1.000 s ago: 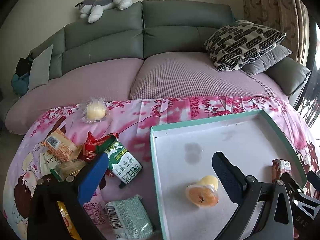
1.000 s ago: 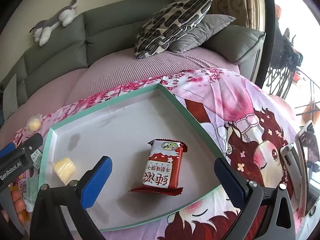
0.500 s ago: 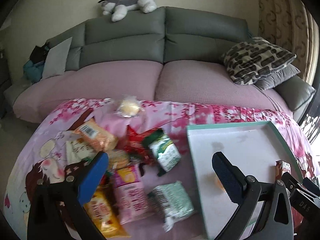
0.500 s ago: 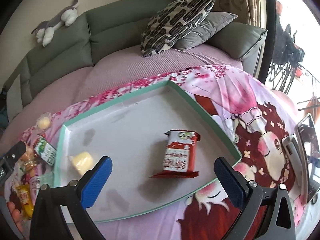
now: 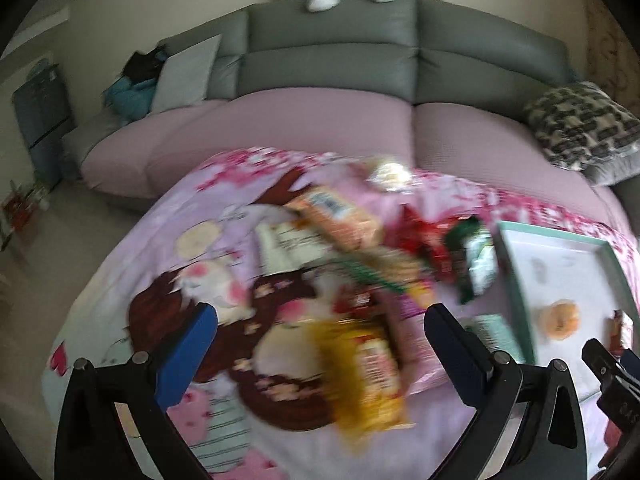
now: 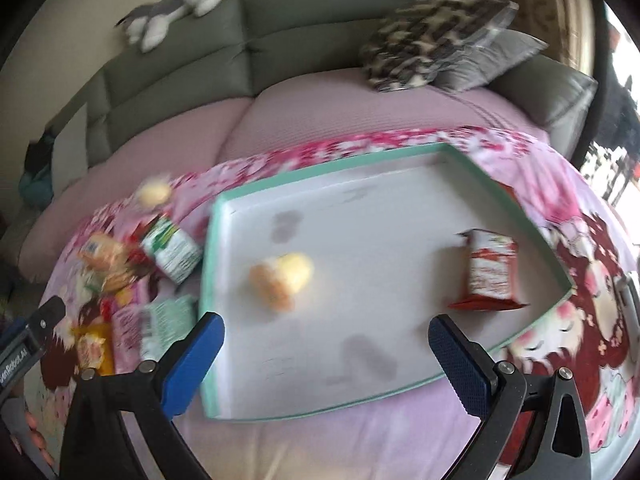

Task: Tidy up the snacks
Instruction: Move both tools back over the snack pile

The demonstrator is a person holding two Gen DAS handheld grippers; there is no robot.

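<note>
**Now both grippers hang wide over the snack table**

Right, the left gripper [image 5: 320,344] sits above the loose pile, fingers spread wide with nothing between them. Under it lies a yellow packet [image 5: 370,376], blurred, with an orange packet [image 5: 340,220] and a green-and-white packet [image 5: 478,260] farther back on the pink cartoon tablecloth [image 5: 160,300].

Over to the right gripper [image 6: 326,354]: fingers spread apart too, gripping nothing, hovering at the near edge of the teal-rimmed tray [image 6: 210,240]. In the tray, a jelly cup [image 6: 282,280] lies left of centre and a red-and-white snack packet [image 6: 490,270] rests near the right rim, the two well apart. A round yellow snack [image 6: 154,194] sits alone on the cloth beyond the tray's left corner. Behind, a grey sofa [image 6: 320,20].
</note>
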